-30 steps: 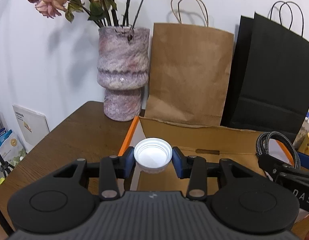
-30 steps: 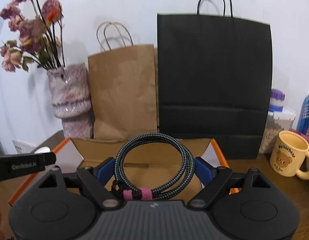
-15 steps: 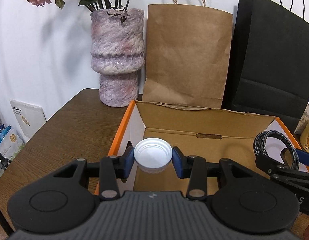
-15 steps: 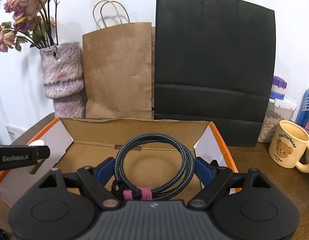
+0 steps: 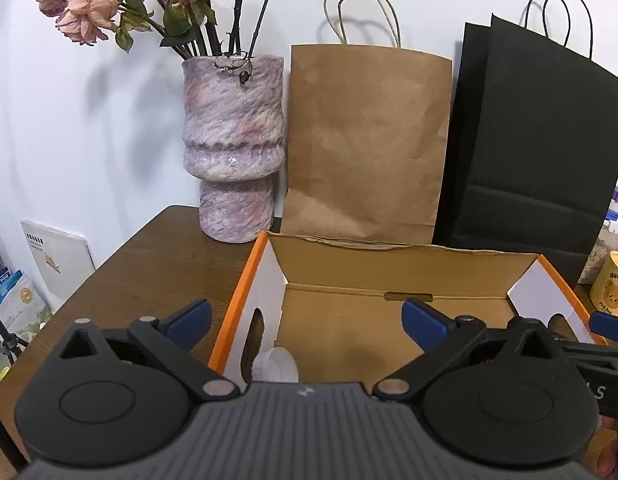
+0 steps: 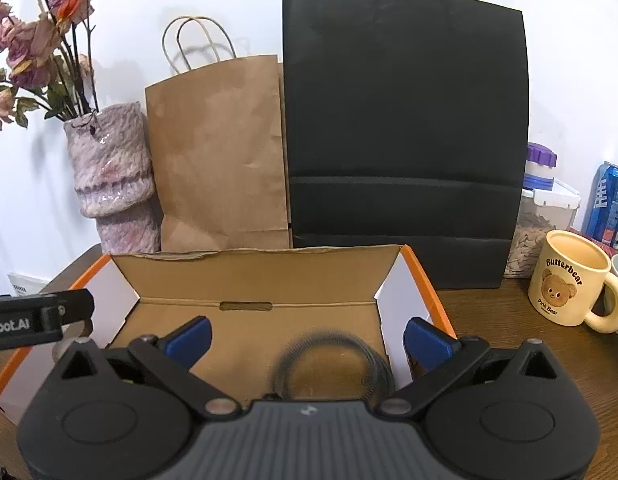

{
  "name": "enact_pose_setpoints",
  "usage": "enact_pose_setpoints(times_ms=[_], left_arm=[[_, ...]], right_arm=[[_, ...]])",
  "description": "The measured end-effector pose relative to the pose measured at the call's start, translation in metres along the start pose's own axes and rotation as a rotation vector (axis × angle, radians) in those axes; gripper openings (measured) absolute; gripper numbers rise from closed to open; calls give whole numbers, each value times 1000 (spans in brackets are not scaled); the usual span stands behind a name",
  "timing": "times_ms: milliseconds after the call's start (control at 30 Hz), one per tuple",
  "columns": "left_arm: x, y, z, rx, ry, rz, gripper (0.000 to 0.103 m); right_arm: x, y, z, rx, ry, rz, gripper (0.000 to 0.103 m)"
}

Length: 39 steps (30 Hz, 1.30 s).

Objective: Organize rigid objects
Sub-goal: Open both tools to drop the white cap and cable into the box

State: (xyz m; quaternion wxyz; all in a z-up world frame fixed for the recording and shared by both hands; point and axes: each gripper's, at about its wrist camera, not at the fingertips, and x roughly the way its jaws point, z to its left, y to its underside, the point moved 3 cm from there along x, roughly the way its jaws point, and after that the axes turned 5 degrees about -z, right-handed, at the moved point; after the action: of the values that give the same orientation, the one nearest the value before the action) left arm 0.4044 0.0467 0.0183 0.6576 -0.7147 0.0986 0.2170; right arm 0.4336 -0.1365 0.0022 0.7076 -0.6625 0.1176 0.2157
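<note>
An open cardboard box (image 5: 393, 268) with orange edges sits on the brown table; it also shows in the right wrist view (image 6: 253, 280). My left gripper (image 5: 307, 320) is open above the box's left end. A white cap (image 5: 275, 366) lies tilted below it, inside the box by the left wall. My right gripper (image 6: 307, 338) is open above the box's right half. A coiled braided cable (image 6: 333, 364), blurred, is below it inside the box.
A pink stone vase (image 5: 233, 140) of dried roses, a brown paper bag (image 5: 365, 140) and a black paper bag (image 5: 529, 152) stand behind the box. A yellow bear mug (image 6: 569, 284), a jar and a blue can (image 6: 607, 200) stand at the right.
Both grippers have opened. The white cap has dropped from the left gripper into the box. The cable has dropped from the right gripper into the box.
</note>
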Motion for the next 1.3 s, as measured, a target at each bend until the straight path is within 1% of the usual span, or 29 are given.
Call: enact_pose_setpoints(times_ms=[267,500,867,1300], left_arm=[[-4,-3,2,-18,1,-8,103],[-22,-9,5,-37,5,-33,103],[-74,-7,9,-42,41,-84,103],[-133,18,8,-24,66,-91,103]], right_arm=[[-7,-4,1,2,-7,-17,103],[-35,-15,0,13,-27,-85,103],[-95,-17,-10,9,-50,-157,103],[-165,7,-21,-66,-60,-181,103]])
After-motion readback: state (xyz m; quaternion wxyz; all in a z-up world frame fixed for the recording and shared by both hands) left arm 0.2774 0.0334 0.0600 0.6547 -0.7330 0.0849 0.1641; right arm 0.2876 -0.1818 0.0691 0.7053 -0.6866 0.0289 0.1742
